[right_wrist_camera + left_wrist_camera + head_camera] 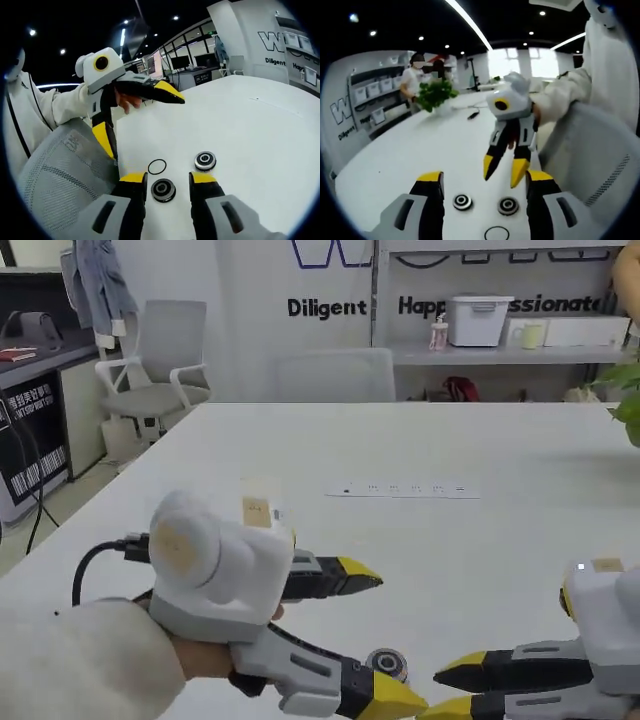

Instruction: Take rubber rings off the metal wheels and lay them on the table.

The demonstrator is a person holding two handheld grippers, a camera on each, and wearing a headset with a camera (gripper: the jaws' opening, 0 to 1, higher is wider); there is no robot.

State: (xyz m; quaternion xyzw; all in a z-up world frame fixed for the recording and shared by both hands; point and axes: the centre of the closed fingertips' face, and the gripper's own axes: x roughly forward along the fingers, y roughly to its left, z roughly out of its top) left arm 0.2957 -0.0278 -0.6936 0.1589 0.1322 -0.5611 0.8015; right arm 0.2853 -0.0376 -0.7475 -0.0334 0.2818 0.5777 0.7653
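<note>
White tabletop (260,130): two round metal wheels (205,160), one loose black rubber ring (157,166). Left gripper (147,129) wide; right gripper (168,178) parted to seize one.

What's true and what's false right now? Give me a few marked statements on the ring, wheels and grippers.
1. A loose ring lies on the table. True.
2. Three wheels are on the table. False: there are two wheels.
3. The right gripper holds a wheel in the air. False: its jaws are open, and the nearer of the wheels lies on the table between them.
4. The left gripper is open. True.
</note>
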